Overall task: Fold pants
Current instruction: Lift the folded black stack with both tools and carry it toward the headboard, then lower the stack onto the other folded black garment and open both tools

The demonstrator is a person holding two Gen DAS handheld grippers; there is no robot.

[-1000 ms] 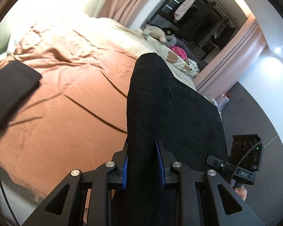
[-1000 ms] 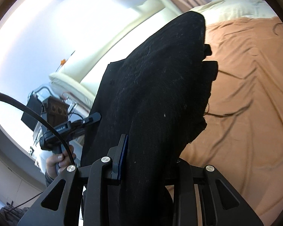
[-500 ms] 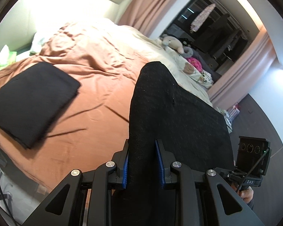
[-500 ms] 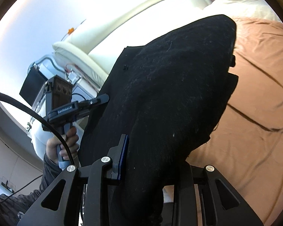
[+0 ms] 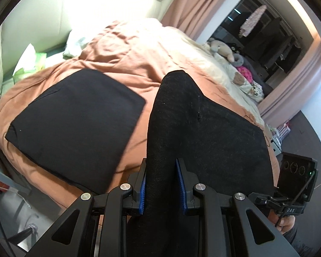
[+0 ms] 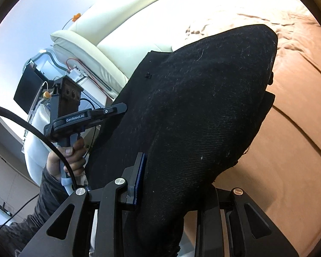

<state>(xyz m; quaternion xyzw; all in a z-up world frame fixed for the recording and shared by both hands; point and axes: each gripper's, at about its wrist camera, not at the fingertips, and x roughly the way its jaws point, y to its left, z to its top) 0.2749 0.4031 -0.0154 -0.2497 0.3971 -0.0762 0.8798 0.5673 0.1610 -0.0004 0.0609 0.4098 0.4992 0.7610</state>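
Here, both grippers clamping black pants (image 5: 203,132)

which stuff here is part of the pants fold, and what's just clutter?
In the job:
- black pants, held up over the bed
- left gripper, shut on the pants
- right gripper, shut on the pants
- orange bedspread

Lying about:
- folded black garment on the bedspread
- stuffed toy
- pink curtain
- cream headboard
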